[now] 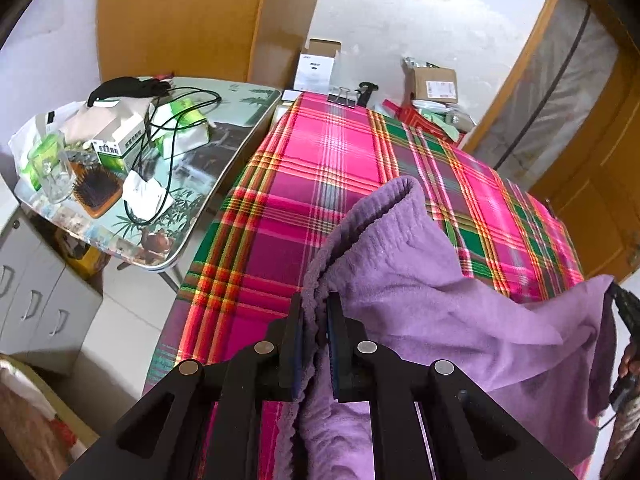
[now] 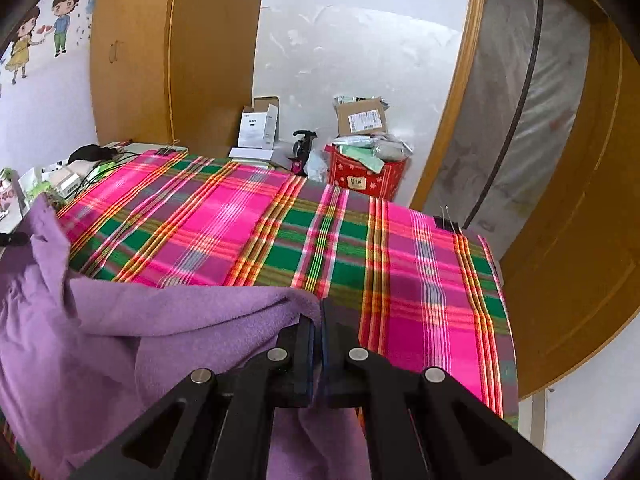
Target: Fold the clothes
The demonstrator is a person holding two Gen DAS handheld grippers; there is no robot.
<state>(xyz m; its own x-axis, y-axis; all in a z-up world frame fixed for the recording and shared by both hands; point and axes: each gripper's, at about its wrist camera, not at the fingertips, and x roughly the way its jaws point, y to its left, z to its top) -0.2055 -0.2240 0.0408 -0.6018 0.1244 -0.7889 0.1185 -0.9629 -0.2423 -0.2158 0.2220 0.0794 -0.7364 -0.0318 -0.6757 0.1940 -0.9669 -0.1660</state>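
Across a plaid-covered worktop (image 2: 280,240), we hold a purple fleece garment (image 1: 420,280) lifted at 6 o'clock, left tongs (image 1: 316,312) and right tongs (image 2: 320,320) each clamped on an edge.

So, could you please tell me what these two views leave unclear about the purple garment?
- Purple fleece garment: its type and full shape; both views cut off its lower part, and the black left gripper hides some.
- Black right gripper: the gripped edge is hidden between its pads.
- Pink plaid tablecloth: near part covered by fleece.
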